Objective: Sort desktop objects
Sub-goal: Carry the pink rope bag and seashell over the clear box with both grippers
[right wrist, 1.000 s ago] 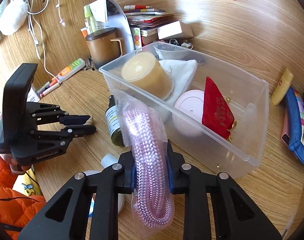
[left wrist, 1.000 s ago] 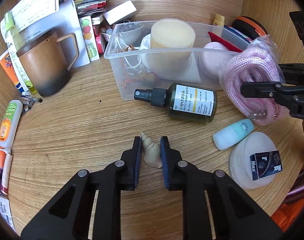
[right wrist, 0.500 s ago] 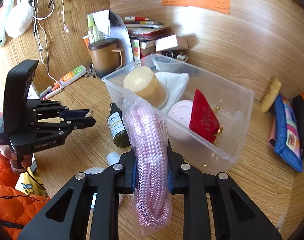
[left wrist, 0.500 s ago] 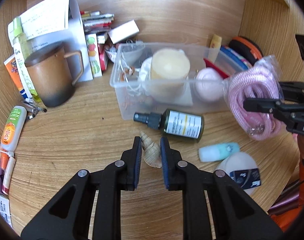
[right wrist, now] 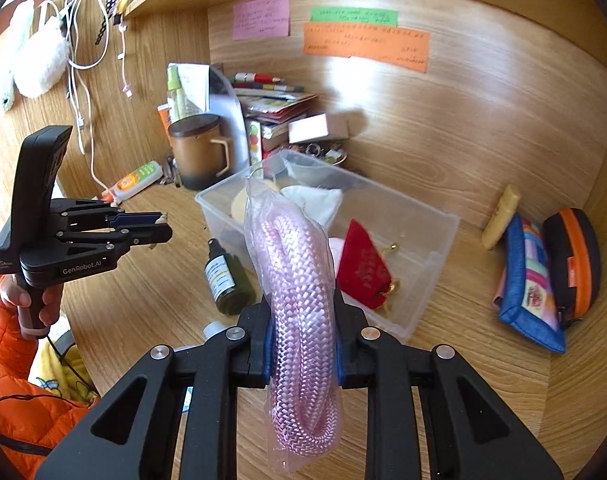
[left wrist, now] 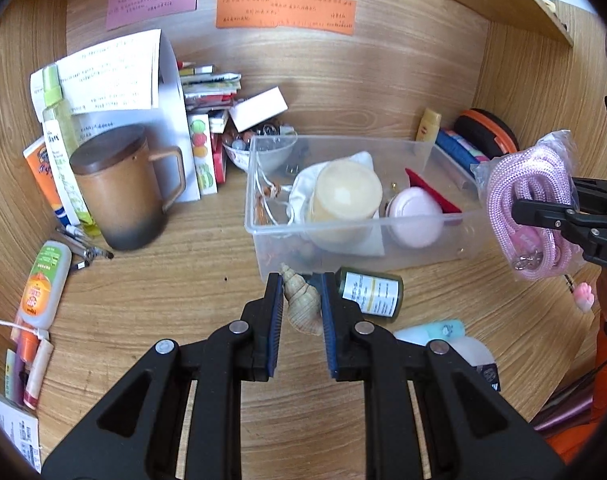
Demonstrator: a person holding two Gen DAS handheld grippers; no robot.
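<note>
The left hand-held gripper (left wrist: 301, 304) is clenched on a pale spiral seashell (left wrist: 301, 304), held up off the counter (left wrist: 151, 292) in front of the near-left corner of the clear plastic bin (left wrist: 263, 236); the shell's tip points toward the bin wall. The right hand-held gripper (right wrist: 301, 344) grasps a bagged pink rope (right wrist: 299, 300), its coil standing above and hanging below the fingers, in front of the bin's (right wrist: 423, 300) near long wall. Inside the bin lie a cream-lidded jar (left wrist: 343, 200), a white cloth (left wrist: 303, 196), a round pink case (left wrist: 413, 212) and a red pouch (right wrist: 363, 268); bare floor shows only at the bin's right end. A dark green spray bottle (right wrist: 227, 276) lies on the counter just beside the bin's near wall, with open wood to its left. A brown lidded mug (left wrist: 119, 196) stands well left of the bin. Only the right wrist view shows the blue pencil case (right wrist: 531, 280) and orange-trimmed case (right wrist: 575, 264) against the right wall, well apart from the bin, and the cables (right wrist: 79, 80) hanging on the left panel. Only the left wrist view shows a pale blue tube (left wrist: 431, 330) and white round lid (left wrist: 471, 354) near the counter's front edge
</note>
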